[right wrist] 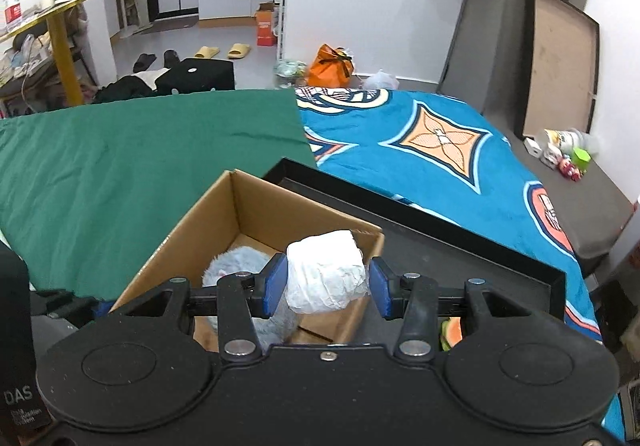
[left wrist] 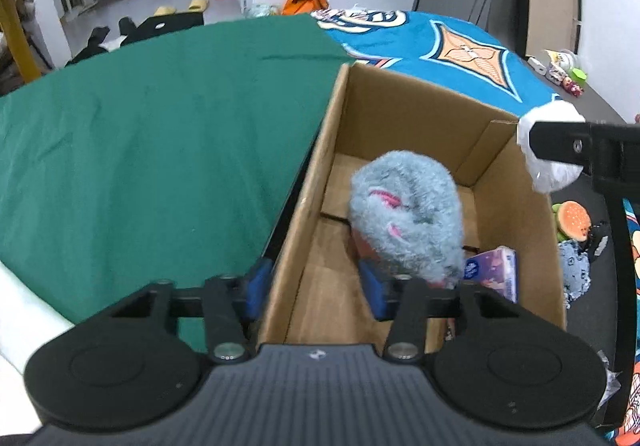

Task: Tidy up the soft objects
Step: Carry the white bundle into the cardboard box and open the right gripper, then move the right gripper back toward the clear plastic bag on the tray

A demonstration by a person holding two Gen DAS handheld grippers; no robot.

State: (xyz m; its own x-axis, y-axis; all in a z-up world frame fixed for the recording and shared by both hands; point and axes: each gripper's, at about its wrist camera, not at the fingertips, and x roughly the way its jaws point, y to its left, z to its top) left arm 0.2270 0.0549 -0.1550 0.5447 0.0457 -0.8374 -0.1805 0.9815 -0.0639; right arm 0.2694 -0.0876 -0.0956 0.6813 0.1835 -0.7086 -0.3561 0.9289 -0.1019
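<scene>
An open cardboard box (left wrist: 516, 205) holds a grey fluffy plush (left wrist: 408, 213) and a purple tissue pack (left wrist: 494, 272). My left gripper (left wrist: 316, 286) is open and straddles the box's left wall, one finger outside, one inside beside the plush. My right gripper (right wrist: 328, 286) holds a white wrapped soft roll (right wrist: 326, 274) between its blue pads (right wrist: 276, 282) above the box's (right wrist: 208, 221) right rim; the left pad touches the roll, and a small gap shows at the right pad. The roll also shows in the left wrist view (left wrist: 548, 143). The plush (right wrist: 236, 266) lies below it.
The box stands in a black tray (right wrist: 480, 258) on a bed with a green sheet (left wrist: 160, 149) and a blue patterned blanket (right wrist: 460, 149). A burger toy (left wrist: 574, 219) and a blue speckled soft item (left wrist: 576, 270) lie right of the box. Small items (right wrist: 564, 157) sit at the far right.
</scene>
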